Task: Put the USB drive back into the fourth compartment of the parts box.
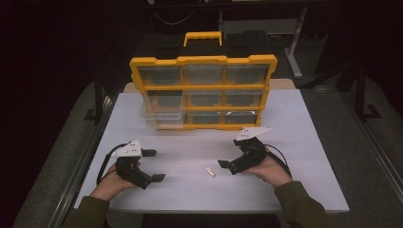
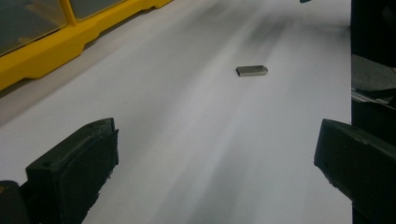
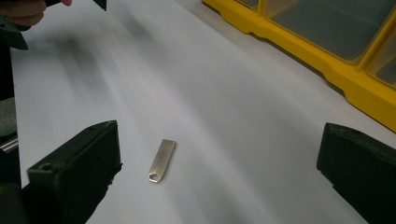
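Note:
A small flat metal stick (image 1: 210, 172) lies on the white table (image 1: 199, 192), near the front, between both hands. My left gripper (image 1: 153, 165) rests open at the front left, its jaws pointing right toward the stick (image 2: 252, 70), which lies well ahead of the left gripper (image 2: 215, 158). To the right of the stick my right gripper (image 1: 229, 153) is open too. In the right gripper view the stick (image 3: 162, 160) lies on the table just ahead of the wide-apart jaws of the right gripper (image 3: 217, 158), nearer the left one. Neither gripper holds anything.
A yellow organizer case (image 1: 203, 92) with clear drawers stands upright at the back of the table; its lower-left drawer (image 1: 161, 115) is pulled partly out. The case's base (image 2: 42, 56) (image 3: 345, 70) borders both gripper views. Beyond the table edges all is dark.

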The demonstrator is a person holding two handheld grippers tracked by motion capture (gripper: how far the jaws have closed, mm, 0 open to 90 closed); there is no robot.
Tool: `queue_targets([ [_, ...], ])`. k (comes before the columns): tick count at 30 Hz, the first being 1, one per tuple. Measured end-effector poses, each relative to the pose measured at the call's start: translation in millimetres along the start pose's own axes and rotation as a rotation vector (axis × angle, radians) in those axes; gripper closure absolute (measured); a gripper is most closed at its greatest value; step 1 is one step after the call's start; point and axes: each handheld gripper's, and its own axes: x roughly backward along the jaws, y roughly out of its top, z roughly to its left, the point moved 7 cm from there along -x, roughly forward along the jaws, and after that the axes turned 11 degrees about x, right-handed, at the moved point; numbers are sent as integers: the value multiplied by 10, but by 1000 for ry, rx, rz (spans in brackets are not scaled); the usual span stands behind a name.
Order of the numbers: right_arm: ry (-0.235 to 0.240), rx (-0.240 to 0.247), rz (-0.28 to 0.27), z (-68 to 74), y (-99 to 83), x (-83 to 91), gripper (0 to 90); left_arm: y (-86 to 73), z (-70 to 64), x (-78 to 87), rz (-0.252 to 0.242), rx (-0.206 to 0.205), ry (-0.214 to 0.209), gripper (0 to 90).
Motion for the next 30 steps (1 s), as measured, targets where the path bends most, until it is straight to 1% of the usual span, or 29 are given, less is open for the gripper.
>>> queue_targets([
  [9,22,16,10,49,69,-98,0,7,-8,-6,-3,-2,-2,0],
  [18,27,32,17,76,128,-176,0,6,-8,-4,-2,-3,-3,0],
  [30,46,52,22,135,210,-286,0,7,-8,-2,-2,-2,-4,0],
])
